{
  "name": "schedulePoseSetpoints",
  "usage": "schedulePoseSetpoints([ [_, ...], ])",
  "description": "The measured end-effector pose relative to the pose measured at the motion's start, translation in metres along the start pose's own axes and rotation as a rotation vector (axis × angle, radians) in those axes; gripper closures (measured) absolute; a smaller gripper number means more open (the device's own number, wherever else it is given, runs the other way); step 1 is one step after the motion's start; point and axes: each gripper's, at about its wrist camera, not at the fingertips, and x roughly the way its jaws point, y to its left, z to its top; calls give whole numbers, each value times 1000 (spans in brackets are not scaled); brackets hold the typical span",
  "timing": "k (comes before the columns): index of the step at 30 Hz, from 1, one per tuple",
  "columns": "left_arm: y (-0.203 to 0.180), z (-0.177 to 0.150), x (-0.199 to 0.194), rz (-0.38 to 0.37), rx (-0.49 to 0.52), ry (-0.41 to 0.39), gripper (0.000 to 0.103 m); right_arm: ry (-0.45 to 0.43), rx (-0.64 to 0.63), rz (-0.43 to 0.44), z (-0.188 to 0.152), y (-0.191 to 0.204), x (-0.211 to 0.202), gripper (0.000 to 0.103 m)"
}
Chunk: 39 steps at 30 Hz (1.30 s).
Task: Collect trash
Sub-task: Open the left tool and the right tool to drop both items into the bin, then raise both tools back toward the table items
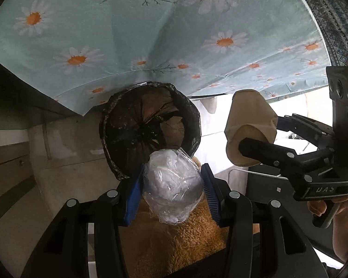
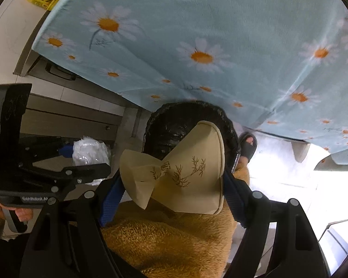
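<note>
A crumpled clear plastic wrapper [image 1: 172, 185] is clamped between the blue pads [image 1: 133, 199] of the left gripper [image 1: 171, 192], which is closed down only as far as the bundle allows. The wrapper is held just in front of the near rim of the bin [image 1: 150, 132], a round container lined with a black bag, and part of it overlaps the rim in the left wrist view. In the right wrist view the same wrapper is seen to the left of the bin, well apart from its opening.

Behind the bin, the daisy-printed tablecloth [image 1: 150, 34] is seen hanging over the table edge, its hem reaching the bin's far rim.

To the right of the bin, a crushed beige paper cup [image 2: 181, 173] printed with a brown bamboo sketch is pinched at its creased middle by the right gripper [image 2: 174, 185], whose fingers are drawn in onto the flattened paper. The cup's wide mouth is laid across the bin's opening in the right wrist view. A fuzzy orange-brown fabric [image 2: 174, 238] is seen below both grippers, near the bin, and a foot in a dark sandal [image 2: 248, 143] is visible just right of the bin.
</note>
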Motion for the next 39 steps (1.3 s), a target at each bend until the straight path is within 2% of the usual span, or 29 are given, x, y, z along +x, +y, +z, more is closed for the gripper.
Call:
schedulePoseSetpoints([
  [4, 3, 3, 4, 6, -22, 14, 55, 3, 35, 2, 5, -7, 3, 23],
  [5, 4, 3, 6, 6, -31, 17, 44, 10, 49, 5, 7, -9, 4, 19],
  [7, 9, 4, 5, -1, -53, 14, 38, 17, 75, 25, 10, -14, 7, 18],
  [22, 10, 4, -10, -1, -54, -17, 38, -3, 79, 14, 9, -12, -14, 17],
  [31, 10, 2, -37, -5, -57, -66, 38, -77, 69, -14, 5, -4, -48, 18],
  [34, 5, 2, -52, 24, -31, -98, 27, -105, 53, -40, 2, 1, -62, 17],
  [36, 3, 1, -59, 35, -20, -106, 27, -126, 39, -72, 1, 6, -70, 18],
  [39, -2, 2, -76, 43, 19, -135, 27, -163, 50, -69, -2, 10, -88, 18],
])
